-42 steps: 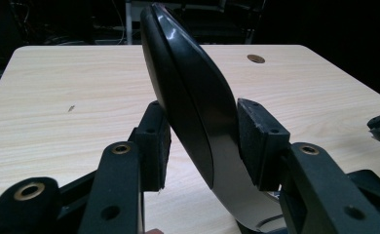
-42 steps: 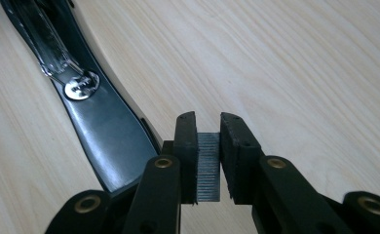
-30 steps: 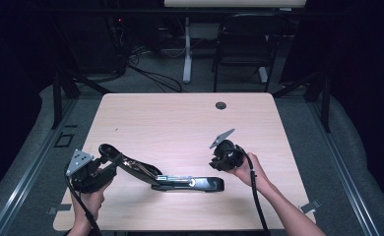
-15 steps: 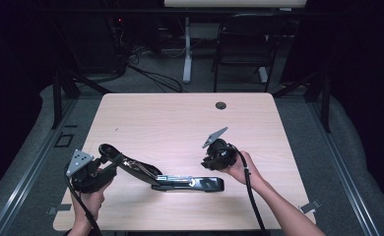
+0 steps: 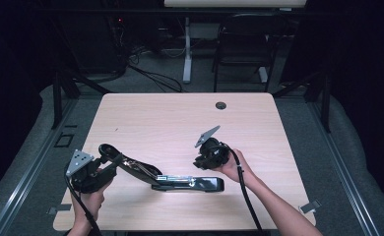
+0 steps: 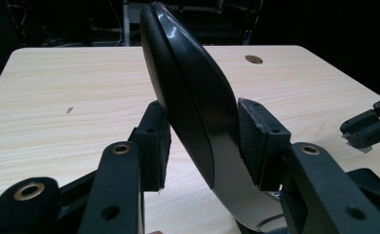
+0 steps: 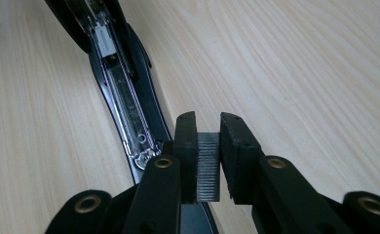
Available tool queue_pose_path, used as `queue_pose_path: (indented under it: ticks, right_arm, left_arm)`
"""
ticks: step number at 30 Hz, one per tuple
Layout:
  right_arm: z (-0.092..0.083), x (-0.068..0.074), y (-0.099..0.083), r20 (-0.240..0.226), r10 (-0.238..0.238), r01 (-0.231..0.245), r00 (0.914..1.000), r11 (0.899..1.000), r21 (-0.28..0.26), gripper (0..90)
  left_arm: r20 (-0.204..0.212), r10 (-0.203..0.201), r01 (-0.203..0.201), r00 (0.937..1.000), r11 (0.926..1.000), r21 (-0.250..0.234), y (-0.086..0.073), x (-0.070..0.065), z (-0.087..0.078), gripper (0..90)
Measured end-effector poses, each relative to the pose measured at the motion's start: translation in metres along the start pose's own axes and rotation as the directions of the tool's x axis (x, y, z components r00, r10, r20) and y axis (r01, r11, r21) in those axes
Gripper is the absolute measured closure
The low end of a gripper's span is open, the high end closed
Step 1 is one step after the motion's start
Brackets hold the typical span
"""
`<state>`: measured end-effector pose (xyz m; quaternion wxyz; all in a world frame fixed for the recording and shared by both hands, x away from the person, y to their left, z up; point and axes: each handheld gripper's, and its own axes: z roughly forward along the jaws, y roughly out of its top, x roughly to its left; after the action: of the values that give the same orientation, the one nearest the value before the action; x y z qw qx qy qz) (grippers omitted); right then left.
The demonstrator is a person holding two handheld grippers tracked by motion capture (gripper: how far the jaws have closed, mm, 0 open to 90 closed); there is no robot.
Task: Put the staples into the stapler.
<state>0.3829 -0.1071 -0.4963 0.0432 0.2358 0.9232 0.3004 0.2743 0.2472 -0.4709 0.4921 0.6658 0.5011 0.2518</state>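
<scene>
Black and opened wide, the stapler (image 5: 165, 178) lies along the near part of the wooden table (image 5: 180, 123), its base flat toward the right and its lid swung up and out to the left. The left gripper (image 5: 104, 169) clamps that raised lid (image 6: 188, 102) between its pads, one pad on each face, at the stapler's left end near the table's left edge. The right gripper (image 5: 200, 164) hangs just above the base's right end, held by the right hand (image 5: 234, 167). In the right gripper view its jaws stand narrow, pinching a strip of staples (image 7: 208, 165) between the pads, and the open staple channel (image 7: 124, 112) runs away from the jaws directly below and ahead of the strip. Whether the strip touches the channel cannot be told.
</scene>
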Motion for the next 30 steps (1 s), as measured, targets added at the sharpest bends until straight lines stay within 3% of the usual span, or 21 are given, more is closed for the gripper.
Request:
queue_pose_path:
  ticks: [30]
  right_arm:
    - [0.013,0.011,0.021,-0.052,-0.069,0.068,0.9963,0.998,-0.014,78.5]
  left_arm:
    - [0.001,-0.004,0.004,1.0,1.0,0.004,0.0,0.001,0.0,57.5]
